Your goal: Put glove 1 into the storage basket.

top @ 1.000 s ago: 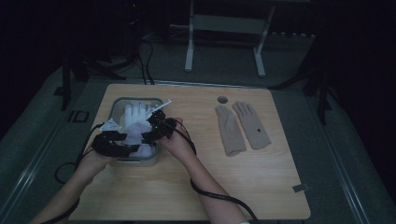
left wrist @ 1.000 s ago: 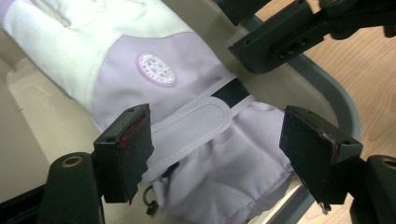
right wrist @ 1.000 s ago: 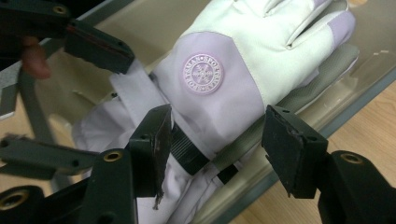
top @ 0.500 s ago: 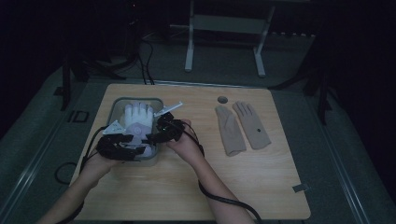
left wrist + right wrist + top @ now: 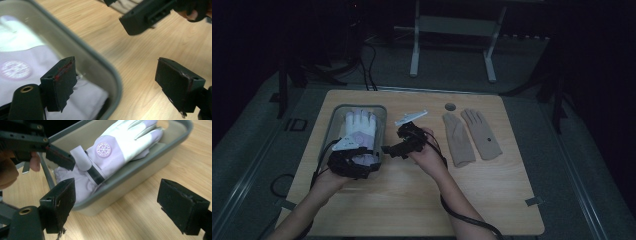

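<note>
While both grippers hang with their jaws spread wide and nothing between them, the scene reads from left to right as follows.

Table: a light wooden table (image 5: 412, 200) in a dim room, seen from above.

Tray: a grey tray (image 5: 330, 131) with rounded corners lies on the left part of the table.

Pale gloves: white and lilac gloves (image 5: 359, 131) lie inside the tray, fingers pointing away from the person; a round lilac badge and a dark wrist strap show on the top one in the right gripper view (image 5: 117, 147).

Left gripper: the left gripper (image 5: 354, 162) hovers over the near end of the tray. In its own view (image 5: 120, 85) one jaw hangs above the gloves inside the tray and the other above bare wood, with the tray rim between them.

Right gripper: the right gripper (image 5: 396, 149) sits just right of the tray, above the table, turned toward the tray. Its own view (image 5: 115, 202) looks across the tray's near wall.

Tan gloves: two tan gloves (image 5: 472, 136) lie flat side by side on the right part of the table, well apart from both grippers.
</note>
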A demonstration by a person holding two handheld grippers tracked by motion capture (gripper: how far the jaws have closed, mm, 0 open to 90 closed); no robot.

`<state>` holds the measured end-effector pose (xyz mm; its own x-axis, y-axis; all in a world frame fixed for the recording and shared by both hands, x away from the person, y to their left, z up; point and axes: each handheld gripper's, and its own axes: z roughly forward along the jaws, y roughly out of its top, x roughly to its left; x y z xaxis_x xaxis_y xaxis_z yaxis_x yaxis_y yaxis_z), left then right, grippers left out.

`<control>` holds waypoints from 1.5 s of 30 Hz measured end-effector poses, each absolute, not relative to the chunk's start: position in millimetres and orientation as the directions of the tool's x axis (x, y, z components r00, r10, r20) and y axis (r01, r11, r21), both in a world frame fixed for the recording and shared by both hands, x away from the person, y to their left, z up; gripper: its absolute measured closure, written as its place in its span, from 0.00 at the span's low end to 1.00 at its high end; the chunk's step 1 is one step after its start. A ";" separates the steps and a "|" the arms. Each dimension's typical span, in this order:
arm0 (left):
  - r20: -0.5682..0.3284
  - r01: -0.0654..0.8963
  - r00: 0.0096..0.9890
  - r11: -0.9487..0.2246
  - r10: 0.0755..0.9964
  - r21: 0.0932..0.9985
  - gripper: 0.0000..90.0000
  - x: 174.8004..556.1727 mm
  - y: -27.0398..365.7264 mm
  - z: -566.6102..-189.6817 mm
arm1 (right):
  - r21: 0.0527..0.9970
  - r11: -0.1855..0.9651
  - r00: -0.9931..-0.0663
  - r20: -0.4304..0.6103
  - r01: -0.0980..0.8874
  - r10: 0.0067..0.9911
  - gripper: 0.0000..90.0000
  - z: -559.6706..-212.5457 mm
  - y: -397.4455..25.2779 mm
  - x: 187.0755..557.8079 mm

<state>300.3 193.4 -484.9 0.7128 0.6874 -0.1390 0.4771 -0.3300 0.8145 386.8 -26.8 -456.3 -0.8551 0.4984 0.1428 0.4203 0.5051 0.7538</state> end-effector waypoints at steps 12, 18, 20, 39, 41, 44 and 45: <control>-0.107 0.424 0.762 -0.367 0.639 0.828 0.09 290.0 148.7 -493.7 | 0.789 0.481 -0.835 0.070 0.381 0.546 0.17 -448.4 -81.9 379.1; -0.109 0.390 0.772 -0.331 0.626 0.859 0.09 281.4 129.0 -496.4 | 0.797 0.467 -0.811 0.047 0.382 0.584 0.17 -449.5 -107.9 375.1; -0.105 0.378 0.776 -0.325 0.622 0.867 0.09 278.5 122.8 -499.5 | 0.799 0.458 -0.806 0.056 0.390 0.589 0.16 -450.4 -117.0 374.6; -0.109 0.358 0.808 -0.335 0.578 0.871 0.09 268.3 86.4 -556.1 | 0.807 0.373 -0.692 0.059 0.457 0.719 0.12 -475.3 -184.2 373.1; -0.102 0.350 0.812 -0.339 0.575 0.873 0.09 266.8 83.4 -560.5 | 0.802 0.378 -0.689 0.057 0.463 0.723 0.12 -479.3 -188.0 373.8; -0.092 0.331 0.816 -0.331 0.571 0.884 0.09 264.7 80.8 -563.9 | 0.793 0.388 -0.686 0.050 0.469 0.726 0.12 -485.7 -194.6 373.7; -0.084 0.320 0.816 -0.325 0.572 0.890 0.09 263.8 80.5 -564.7 | 0.794 0.388 -0.681 0.045 0.469 0.731 0.12 -487.7 -197.2 373.2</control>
<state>263.8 80.5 -564.7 0.8157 0.5724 -0.0841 0.3199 -0.3252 0.8899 373.2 -197.2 -487.7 -0.6808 0.7311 0.0448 0.4688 0.3879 0.7936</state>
